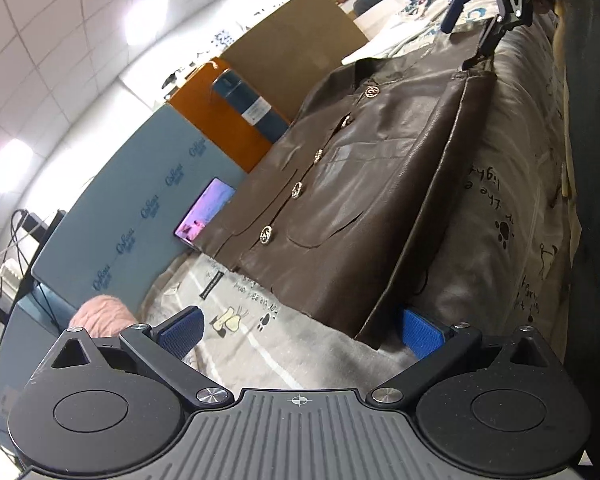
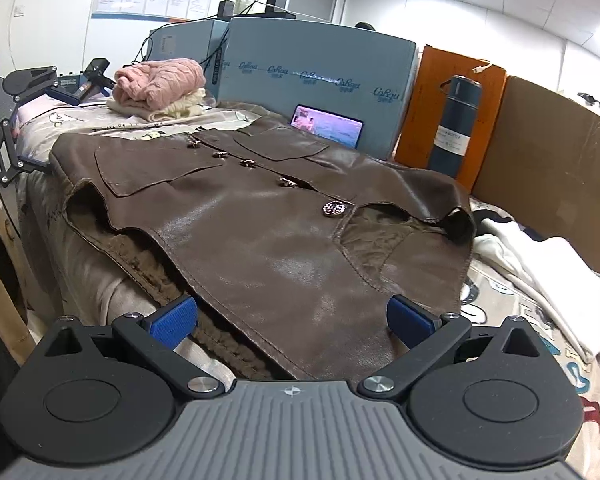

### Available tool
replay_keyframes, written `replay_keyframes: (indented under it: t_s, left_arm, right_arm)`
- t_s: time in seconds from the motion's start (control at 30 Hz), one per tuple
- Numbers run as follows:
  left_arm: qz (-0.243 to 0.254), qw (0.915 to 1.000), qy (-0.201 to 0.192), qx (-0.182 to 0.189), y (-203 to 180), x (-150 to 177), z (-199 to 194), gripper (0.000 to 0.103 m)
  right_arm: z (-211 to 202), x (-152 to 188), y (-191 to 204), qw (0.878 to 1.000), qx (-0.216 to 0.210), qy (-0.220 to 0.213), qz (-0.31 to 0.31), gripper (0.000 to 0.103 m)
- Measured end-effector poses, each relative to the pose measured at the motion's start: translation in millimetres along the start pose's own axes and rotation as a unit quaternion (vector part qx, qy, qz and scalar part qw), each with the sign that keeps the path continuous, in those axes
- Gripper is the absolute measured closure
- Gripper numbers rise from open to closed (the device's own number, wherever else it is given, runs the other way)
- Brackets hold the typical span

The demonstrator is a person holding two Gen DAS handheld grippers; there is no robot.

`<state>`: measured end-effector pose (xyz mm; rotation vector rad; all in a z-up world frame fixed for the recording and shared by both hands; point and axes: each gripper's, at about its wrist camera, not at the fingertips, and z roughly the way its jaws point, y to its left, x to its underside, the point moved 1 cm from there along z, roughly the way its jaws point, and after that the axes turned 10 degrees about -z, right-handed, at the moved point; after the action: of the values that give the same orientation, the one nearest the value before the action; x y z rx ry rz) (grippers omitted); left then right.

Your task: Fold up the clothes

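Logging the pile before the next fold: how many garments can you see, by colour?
Brown: 1, the jacket spread on the bed, both grippers at its near edge
Pink: 1, the sweater
Cream: 1, the knit under the sweater
White: 1, the top to the right
Total: 4

One brown jacket (image 2: 260, 216) lies ahead of the jaws, showing five metal buttons (image 2: 333, 208) and two chest pockets (image 2: 156, 172). Beyond it stand one flask (image 2: 456, 120), one lit tablet (image 2: 327, 125) and three boards (image 2: 320, 80). Left of the jaws sits one pink sweater (image 2: 160, 76); right, one white garment (image 2: 548, 268).
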<state>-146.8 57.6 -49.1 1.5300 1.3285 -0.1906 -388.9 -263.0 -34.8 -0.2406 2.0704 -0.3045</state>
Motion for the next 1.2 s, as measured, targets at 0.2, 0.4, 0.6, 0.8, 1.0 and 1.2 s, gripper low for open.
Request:
replay_keyframes:
  t_s: [0.2, 0.4, 0.6, 0.8, 1.0, 1.2]
  left_arm:
    - [-0.008, 0.9992, -0.037, -0.013, 4, -6, 7, 0.000]
    - [-0.020, 0.9950, -0.091, 0.036, 1, -20, 13, 0.000]
    - [-0.050, 0.9893, -0.057, 0.124, 6, -29, 32, 0.038]
    - [-0.187, 0.9733, -0.093, 0.095, 37, -27, 35, 0.061]
    - [-0.256, 0.9545, -0.113, 0.102, 53, -27, 51, 0.076]
    - [-0.340, 0.9196, -0.113, 0.161, 77, -24, 73, 0.079]
  right_arm:
    - [8, -5, 3, 1.000, -0.020, -0.004, -0.007, 0.001]
    - [15, -10, 5, 0.999, -0.033, -0.010, -0.011, 0.001]
    - [22, -13, 6, 0.998, -0.051, -0.016, -0.012, 0.001]
    - [10, -6, -3, 1.000, -0.022, -0.002, -0.004, 0.001]
    - [-11, 7, -23, 0.999, -0.007, -0.016, 0.038, 0.001]
    - [-24, 13, -27, 0.996, -0.059, -0.049, 0.051, 0.001]
